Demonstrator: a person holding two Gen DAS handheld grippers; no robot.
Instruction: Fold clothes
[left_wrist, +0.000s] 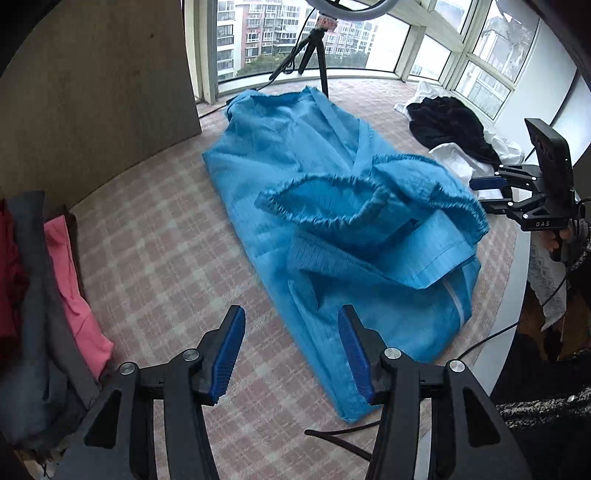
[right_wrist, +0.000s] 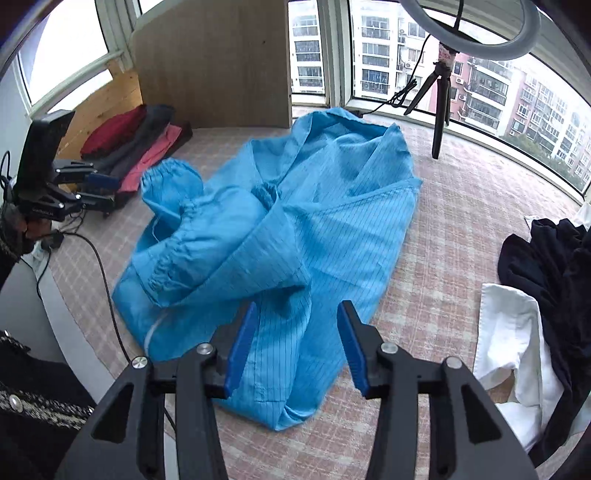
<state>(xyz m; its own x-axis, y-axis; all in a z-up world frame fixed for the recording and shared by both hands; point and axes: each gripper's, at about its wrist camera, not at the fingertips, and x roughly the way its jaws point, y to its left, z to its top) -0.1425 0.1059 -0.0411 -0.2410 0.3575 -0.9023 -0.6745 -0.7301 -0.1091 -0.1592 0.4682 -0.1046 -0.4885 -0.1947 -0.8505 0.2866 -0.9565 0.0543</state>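
on the checked cloth (left_wrist: 155, 258) | blue coat (left_wrist: 314, 206) lies mid-table, both sleeves drawn across its body | left gripper (left_wrist: 291, 350) and right gripper (right_wrist: 295, 343) spread, holding nothing | judged mid-fold | next: pinch hem, fold lengthwise

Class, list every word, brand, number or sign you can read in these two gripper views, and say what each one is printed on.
"DAS": white letters on the black body of the right gripper, seen from the left wrist view.
Pale marking on the body of the left gripper, seen from the right wrist view: too blurred to read.
Blue garment, plaid tablecloth, folded clothes stack: no text visible.
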